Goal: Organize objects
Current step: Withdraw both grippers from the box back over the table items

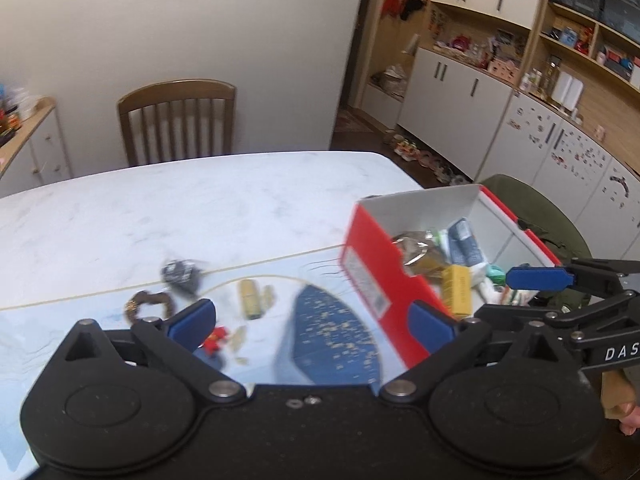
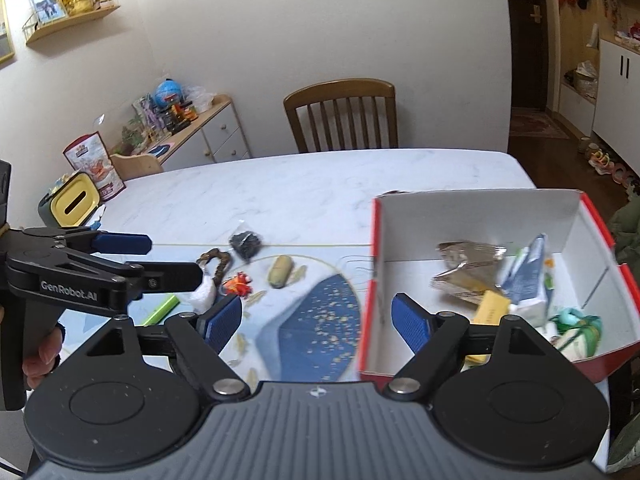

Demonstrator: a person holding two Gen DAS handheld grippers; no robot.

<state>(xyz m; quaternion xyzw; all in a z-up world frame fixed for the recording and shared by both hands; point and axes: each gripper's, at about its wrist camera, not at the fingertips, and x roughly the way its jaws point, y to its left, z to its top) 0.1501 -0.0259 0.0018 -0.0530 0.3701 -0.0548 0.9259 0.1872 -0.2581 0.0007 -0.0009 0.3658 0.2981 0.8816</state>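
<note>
Clutter lay loose on the marble surface (image 2: 304, 184): a black bundle (image 2: 245, 244), a brown ring toy (image 2: 216, 262), a red figure (image 2: 239, 284), a tan cylinder (image 2: 281, 271), a white wad (image 2: 204, 295) and a green stick (image 2: 162, 309). To their right stood a red box (image 2: 472, 216), open-topped, already holding a foil packet (image 2: 464, 264), a yellow carton (image 2: 493, 307) and a blue-white pack (image 2: 528, 280). Left gripper (image 1: 312, 322) hung over the mat beside the box, fingers (image 1: 192, 320) apart, empty. Right gripper (image 2: 318, 318) straddled the box's left wall, fingers (image 2: 410, 322) apart, empty.
</note>
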